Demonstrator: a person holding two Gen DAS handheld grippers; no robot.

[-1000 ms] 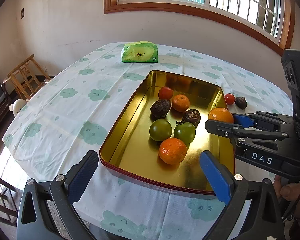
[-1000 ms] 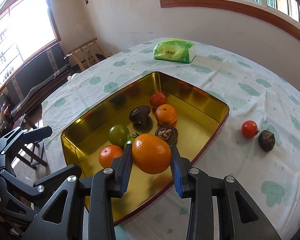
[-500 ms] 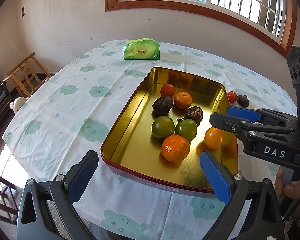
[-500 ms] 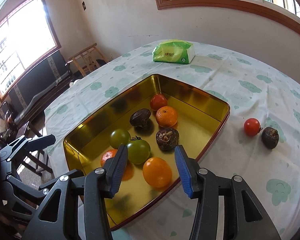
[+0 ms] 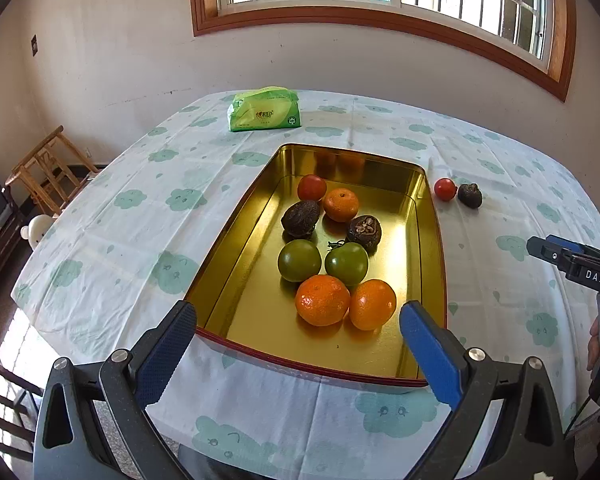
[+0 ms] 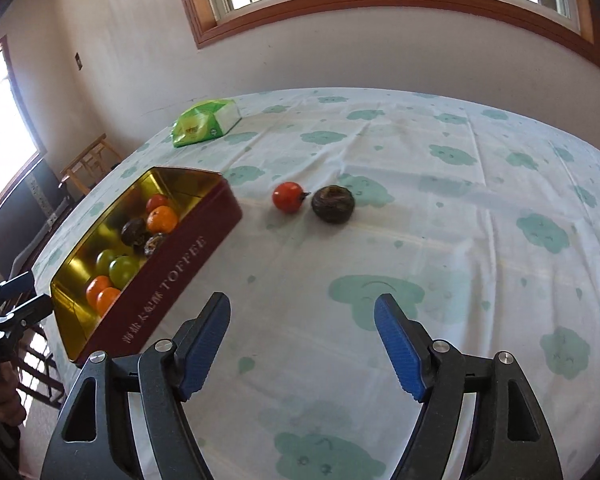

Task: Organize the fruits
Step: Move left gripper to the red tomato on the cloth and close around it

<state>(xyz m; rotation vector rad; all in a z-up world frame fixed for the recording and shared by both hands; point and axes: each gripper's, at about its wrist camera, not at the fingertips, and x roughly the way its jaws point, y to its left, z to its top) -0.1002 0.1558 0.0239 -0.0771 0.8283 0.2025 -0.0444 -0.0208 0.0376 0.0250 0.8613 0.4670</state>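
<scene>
Your right hand-held gripper has dropped its orange into the gold tin and swung away, jaws opening, empty; the left hand-held gripper hangs apart. Careful: the red tomato and dark fruit touch on the desk, so nudge one and both roll. Eight fruits fill the tin.

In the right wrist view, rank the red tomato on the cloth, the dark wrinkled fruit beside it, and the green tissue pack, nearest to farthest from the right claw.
1. Dark wrinkled fruit, straight ahead of the opening, empty right claw; too close to call against the tomato.
2. Red tomato, just left of it.
3. Green tissue pack, far left, plainly farthest.
</scene>
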